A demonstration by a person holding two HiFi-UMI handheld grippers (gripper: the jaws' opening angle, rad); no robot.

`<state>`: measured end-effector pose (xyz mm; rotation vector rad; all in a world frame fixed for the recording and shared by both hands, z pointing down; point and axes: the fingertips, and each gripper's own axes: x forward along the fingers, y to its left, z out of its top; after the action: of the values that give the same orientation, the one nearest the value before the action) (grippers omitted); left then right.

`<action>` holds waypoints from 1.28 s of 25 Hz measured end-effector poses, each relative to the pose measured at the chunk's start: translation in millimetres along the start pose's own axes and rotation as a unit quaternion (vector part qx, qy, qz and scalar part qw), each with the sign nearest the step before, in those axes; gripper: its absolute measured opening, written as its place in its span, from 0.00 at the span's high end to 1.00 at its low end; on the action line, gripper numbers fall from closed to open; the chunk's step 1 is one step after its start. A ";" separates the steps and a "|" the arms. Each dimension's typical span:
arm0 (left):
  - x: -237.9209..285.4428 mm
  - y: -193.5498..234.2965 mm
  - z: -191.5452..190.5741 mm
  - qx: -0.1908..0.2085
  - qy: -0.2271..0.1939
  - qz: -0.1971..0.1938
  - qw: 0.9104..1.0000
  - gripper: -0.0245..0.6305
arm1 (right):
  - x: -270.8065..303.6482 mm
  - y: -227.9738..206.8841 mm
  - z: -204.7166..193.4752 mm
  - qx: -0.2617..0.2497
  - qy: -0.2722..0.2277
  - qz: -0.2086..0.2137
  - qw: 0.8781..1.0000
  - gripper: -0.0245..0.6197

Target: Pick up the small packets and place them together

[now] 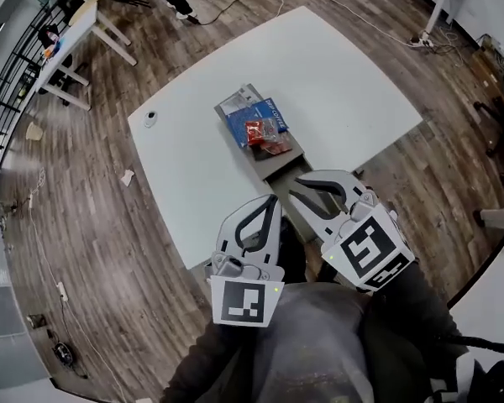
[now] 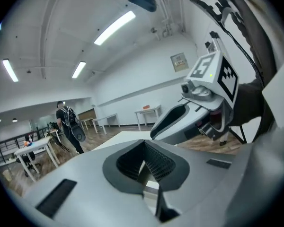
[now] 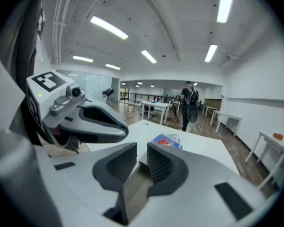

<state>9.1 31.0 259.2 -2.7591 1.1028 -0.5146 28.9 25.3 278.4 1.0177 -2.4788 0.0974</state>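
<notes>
Several small packets lie bunched on a grey tray (image 1: 290, 159) in the middle of the white table (image 1: 336, 82): a blue packet (image 1: 259, 117), a red packet (image 1: 260, 131), another reddish one (image 1: 275, 147) and a clear one (image 1: 237, 103). Both grippers hang side by side above the table's near edge, short of the tray. My left gripper (image 1: 271, 201) (image 2: 143, 167) is shut with nothing in it. My right gripper (image 1: 294, 185) (image 3: 141, 167) stands open by a narrow gap, empty. Past its jaws the right gripper view shows the blue packet (image 3: 166, 141) further along the table.
A small white object (image 1: 150, 118) sits near the table's far left corner. Wooden floor with cables surrounds the table. A person with a backpack (image 3: 190, 103) (image 2: 68, 126) walks among other tables at the far side of the room.
</notes>
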 end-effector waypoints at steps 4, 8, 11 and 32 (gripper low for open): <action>-12.3 -17.7 14.2 -0.216 -0.024 -0.012 0.976 0.96 | -53.7 11.6 21.7 0.107 -0.143 -0.026 0.984 0.86; -24.2 -21.9 17.5 -0.262 -0.029 0.011 0.965 0.96 | -90.2 15.9 25.2 0.153 -0.197 -0.059 0.967 0.86; -26.9 -18.0 32.9 -0.228 -0.051 0.025 0.972 0.96 | -102.6 12.5 30.2 0.143 -0.213 -0.075 0.964 0.86; -25.8 -36.3 69.0 -0.136 -0.080 0.046 0.986 0.96 | -118.7 14.0 43.3 0.112 -0.233 -0.071 0.963 0.95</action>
<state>39.7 74.4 196.5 -2.8940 1.3410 -0.1348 76.6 102.4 189.4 1.4535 -2.8479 0.1043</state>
